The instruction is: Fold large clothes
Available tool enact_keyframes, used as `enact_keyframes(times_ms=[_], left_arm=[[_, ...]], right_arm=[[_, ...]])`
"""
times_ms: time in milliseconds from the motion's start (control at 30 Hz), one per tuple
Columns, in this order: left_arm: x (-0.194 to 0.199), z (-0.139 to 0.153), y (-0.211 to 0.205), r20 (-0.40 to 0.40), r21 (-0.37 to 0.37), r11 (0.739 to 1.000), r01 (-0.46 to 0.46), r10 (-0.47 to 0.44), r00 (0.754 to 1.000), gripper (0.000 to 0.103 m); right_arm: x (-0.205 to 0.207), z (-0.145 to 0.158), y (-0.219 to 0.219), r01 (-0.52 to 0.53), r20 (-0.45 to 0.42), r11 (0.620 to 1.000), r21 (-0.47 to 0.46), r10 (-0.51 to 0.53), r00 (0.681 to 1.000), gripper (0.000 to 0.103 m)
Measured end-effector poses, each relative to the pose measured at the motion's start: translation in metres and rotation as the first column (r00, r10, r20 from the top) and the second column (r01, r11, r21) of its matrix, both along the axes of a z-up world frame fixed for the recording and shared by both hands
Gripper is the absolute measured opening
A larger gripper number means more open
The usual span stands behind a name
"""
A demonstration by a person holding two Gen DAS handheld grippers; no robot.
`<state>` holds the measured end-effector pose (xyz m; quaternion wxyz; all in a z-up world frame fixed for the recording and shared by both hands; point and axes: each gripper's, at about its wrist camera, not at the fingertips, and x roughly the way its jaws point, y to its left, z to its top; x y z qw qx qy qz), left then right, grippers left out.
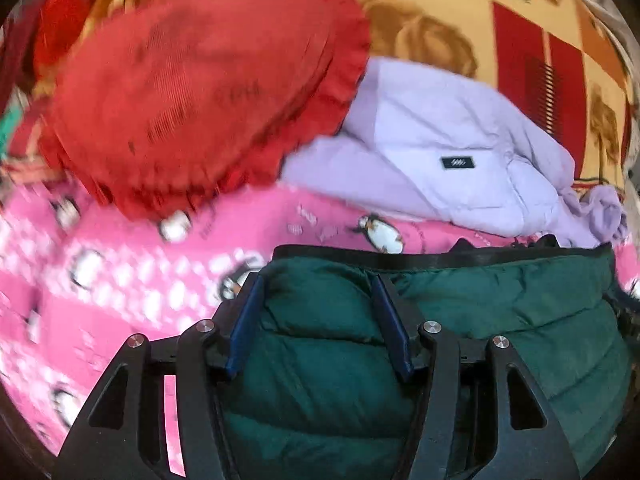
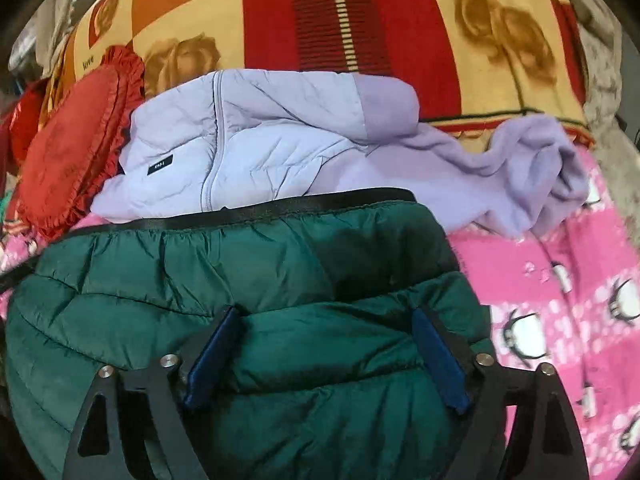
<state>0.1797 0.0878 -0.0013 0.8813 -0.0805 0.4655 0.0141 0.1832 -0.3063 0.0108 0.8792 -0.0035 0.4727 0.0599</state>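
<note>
A dark green quilted puffer jacket (image 1: 480,320) with a black hem band lies on a pink penguin blanket; it also shows in the right wrist view (image 2: 200,280). My left gripper (image 1: 318,280) is open, its blue-padded fingers straddling a puffy fold at the jacket's left part. My right gripper (image 2: 326,312) is open wide, its fingers resting over the jacket's right part. A lilac padded jacket (image 1: 440,152) lies loosely folded just beyond the green one, seen also in the right wrist view (image 2: 260,144).
A red frilled cushion (image 1: 200,88) sits at the far left, beside the lilac jacket (image 2: 76,148). The pink penguin blanket (image 1: 100,300) (image 2: 560,300) covers the near surface. A red, orange and cream patterned blanket (image 2: 360,20) lies behind.
</note>
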Motion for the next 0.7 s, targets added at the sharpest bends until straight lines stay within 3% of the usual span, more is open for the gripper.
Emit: enact_keyframes(times_ms=[100,167,233,300,400,533,633,700], left_arm=[[0.004,-0.003,0.001,-0.018,-0.013,1.0,0.012,-0.012,1.0,0.061],[0.003,0.0,0.004,-0.025,-0.035,0.999,0.014,-0.015,1.0,0.061],[-0.009,0.015,0.007,0.019,-0.048,0.999,-0.013,0.014,1.0,0.061],[-0.033,0.04,0.005,0.094,0.01,0.999,-0.036,0.035,0.995,0.061],[-0.092,0.087,-0.012,0.247,0.144,0.989,-0.021,-0.015,0.969,0.061],[-0.169,0.109,-0.035,0.329,0.187,0.981,0.046,-0.106,0.938,0.087],[-0.208,0.093,-0.053,0.265,0.112,0.971,0.212,-0.235,0.935,0.088],[-0.229,0.075,-0.069,0.171,0.124,0.959,0.256,-0.275,0.946,0.088]], right_arm=[[0.005,-0.004,-0.001,-0.037,-0.036,0.999,0.027,0.037,0.999,0.1],[0.006,-0.005,-0.001,-0.054,-0.063,0.998,0.025,0.055,0.996,0.1],[0.004,0.006,-0.002,-0.053,-0.059,0.999,-0.006,0.052,0.997,0.098],[-0.019,0.03,0.001,-0.043,0.019,0.999,-0.032,0.044,0.999,0.097],[-0.069,0.067,0.005,-0.075,0.134,0.994,-0.073,0.084,0.987,0.097],[-0.159,0.098,0.01,-0.09,0.197,0.991,-0.097,0.108,0.975,0.097],[-0.217,0.104,0.009,-0.056,0.177,0.993,-0.105,0.074,0.981,0.097],[-0.251,0.103,0.008,-0.019,0.173,0.997,-0.078,0.032,0.984,0.097]])
